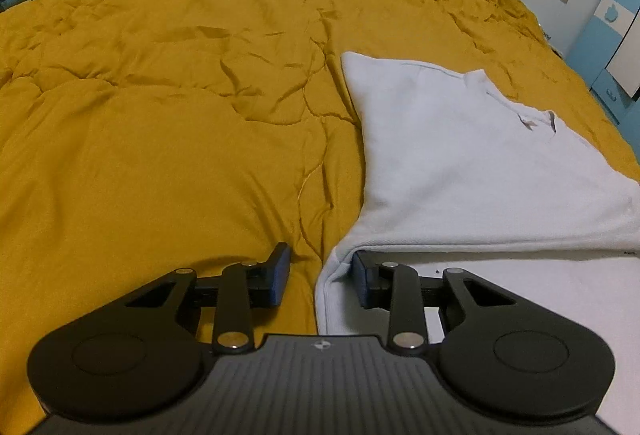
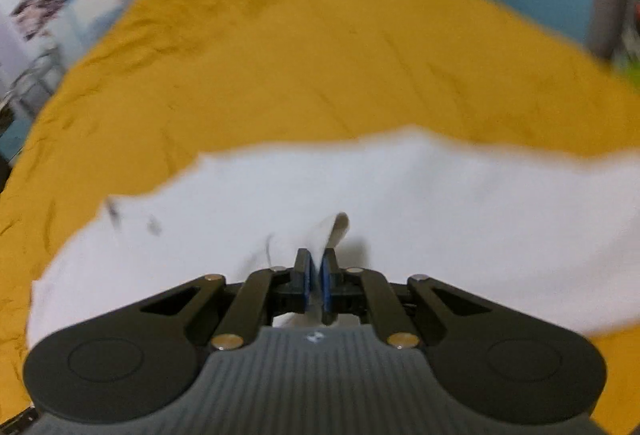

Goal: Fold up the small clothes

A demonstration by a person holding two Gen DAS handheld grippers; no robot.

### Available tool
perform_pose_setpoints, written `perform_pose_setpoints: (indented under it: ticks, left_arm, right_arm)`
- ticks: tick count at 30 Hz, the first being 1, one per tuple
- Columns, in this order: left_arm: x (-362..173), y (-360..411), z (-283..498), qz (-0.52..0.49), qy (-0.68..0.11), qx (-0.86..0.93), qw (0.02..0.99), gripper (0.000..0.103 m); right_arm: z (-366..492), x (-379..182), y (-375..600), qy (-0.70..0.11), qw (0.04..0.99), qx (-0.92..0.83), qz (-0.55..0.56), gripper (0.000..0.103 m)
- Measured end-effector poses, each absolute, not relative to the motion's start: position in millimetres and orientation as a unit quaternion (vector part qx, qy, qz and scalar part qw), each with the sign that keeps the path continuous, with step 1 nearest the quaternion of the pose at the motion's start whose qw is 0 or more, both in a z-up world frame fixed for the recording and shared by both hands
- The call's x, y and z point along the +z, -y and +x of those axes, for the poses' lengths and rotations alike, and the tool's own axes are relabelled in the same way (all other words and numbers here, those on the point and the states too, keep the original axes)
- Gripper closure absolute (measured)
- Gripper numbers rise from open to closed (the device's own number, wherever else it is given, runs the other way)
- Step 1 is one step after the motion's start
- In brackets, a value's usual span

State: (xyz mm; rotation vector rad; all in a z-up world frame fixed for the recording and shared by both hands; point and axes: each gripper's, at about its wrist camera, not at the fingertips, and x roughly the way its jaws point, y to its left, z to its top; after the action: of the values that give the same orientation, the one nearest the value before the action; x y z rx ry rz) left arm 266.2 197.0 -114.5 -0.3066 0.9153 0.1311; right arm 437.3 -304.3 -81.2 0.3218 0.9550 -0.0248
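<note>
I am working over a pale blue-white garment [image 1: 472, 163] that lies on a mustard-yellow quilt [image 1: 160, 115] covering a bed. I take the garment as my landmark throughout.

My left gripper [image 1: 320, 275] sits at the garment's near left corner. Its fingers stand partly apart, straddling the hem edge: one blue pad is over the quilt just left of the cloth, the other is tucked under the lifted fold. A gap shows on the left side, so I judge the pads are not yet pressing the fabric.

My right gripper [image 2: 316, 287] has its fingers closed on a thin pinch of the garment's cloth, which stands up between the pads. That view is smeared with motion blur, so I cannot say for certain which edge of the garment is pinched.

I judge this to be the start of a fold: one side is held, the other corner is being taken. The next move calls for closing the left fingers firmly on the hem, then lifting both holds together and carrying that edge across the garment evenly.
</note>
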Motion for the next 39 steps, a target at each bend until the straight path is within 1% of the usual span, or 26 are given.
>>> perform_pose_setpoints:
  ticks: [2,8,11,14,15,16,17,18,19,21,22,23,25,26,28,30,35,37,39]
  left_arm:
    - [-113.8,-195.9,267.3,-0.144,-0.443,0.063,0.883,0.065]
    - [-112.4,-194.7,273.0,-0.131,-0.456,0.063,0.878,0.065]
    - [-111.9,-195.6,274.9,-0.128,-0.461,0.063,0.876,0.063]
    - [-112.5,-194.2,275.3,-0.125,-0.462,0.063,0.876,0.063]
    - [-112.6,-193.8,274.8,-0.124,-0.461,0.064,0.876,0.062]
    - [-112.7,-193.1,274.8,-0.123,-0.461,0.065,0.877,0.062]
    - [-112.9,-192.9,274.6,-0.123,-0.46,0.066,0.877,0.062]
    - [-112.9,-192.5,273.9,-0.123,-0.459,0.067,0.877,0.062]
    - [-113.3,-191.6,274.0,-0.121,-0.459,0.068,0.878,0.062]
    - [-113.7,-190.1,273.8,-0.118,-0.458,0.069,0.878,0.062]
    - [-113.8,-189.9,273.9,-0.116,-0.458,0.069,0.878,0.062]
    - [-113.9,-189.3,274.1,-0.115,-0.459,0.07,0.878,0.062]
    - [-113.5,-189.0,273.7,-0.115,-0.459,0.072,0.878,0.062]
    - [-113.4,-189.3,273.6,-0.114,-0.459,0.072,0.878,0.062]
    - [-113.3,-189.2,273.7,-0.114,-0.459,0.073,0.878,0.062]
    - [-113.2,-189.0,273.8,-0.114,-0.459,0.073,0.878,0.062]
    - [-113.4,-188.8,273.7,-0.114,-0.459,0.073,0.878,0.062]
    - [-113.6,-188.8,273.7,-0.113,-0.459,0.073,0.878,0.062]
    - [-113.9,-188.9,274.0,-0.111,-0.461,0.072,0.878,0.062]
  right_arm:
    - [431.0,-99.9,312.2,-0.461,0.871,-0.012,0.168,0.103]
    - [427.9,-127.0,330.2,-0.459,0.869,0.01,0.186,0.103]
    - [431.5,-128.4,333.0,-0.46,0.866,0.016,0.194,0.103]
    - [426.1,-122.9,336.7,-0.455,0.868,0.007,0.198,0.099]
    - [422.1,-119.3,338.9,-0.452,0.868,0.006,0.205,0.096]
    - [417.6,-115.5,343.2,-0.448,0.866,0.009,0.22,0.09]
    - [413.3,-112.3,346.8,-0.447,0.863,0.012,0.236,0.08]
    - [409.1,-109.8,350.5,-0.446,0.859,0.013,0.252,0.074]
    - [404.1,-108.1,353.5,-0.446,0.854,0.015,0.267,0.073]
    - [397.0,-106.5,355.2,-0.45,0.847,0.021,0.284,0.073]
    - [394.2,-106.3,353.4,-0.452,0.844,0.025,0.286,0.074]
    - [389.6,-105.6,351.4,-0.453,0.844,0.03,0.285,0.078]
    - [389.4,-104.6,343.6,-0.453,0.85,0.035,0.268,0.079]
    - [391.1,-105.3,338.8,-0.455,0.853,0.033,0.253,0.088]
    - [396.5,-106.4,329.6,-0.464,0.858,0.025,0.218,0.103]
    - [396.5,-102.3,325.8,-0.457,0.867,0.027,0.195,0.103]
    - [389.4,-72.2,331.6,-0.417,0.886,0.061,0.192,0.103]
    - [384.1,-68.4,332.1,-0.421,0.887,0.069,0.174,0.103]
    - [381.4,-79.2,330.3,-0.442,0.883,0.065,0.147,0.103]
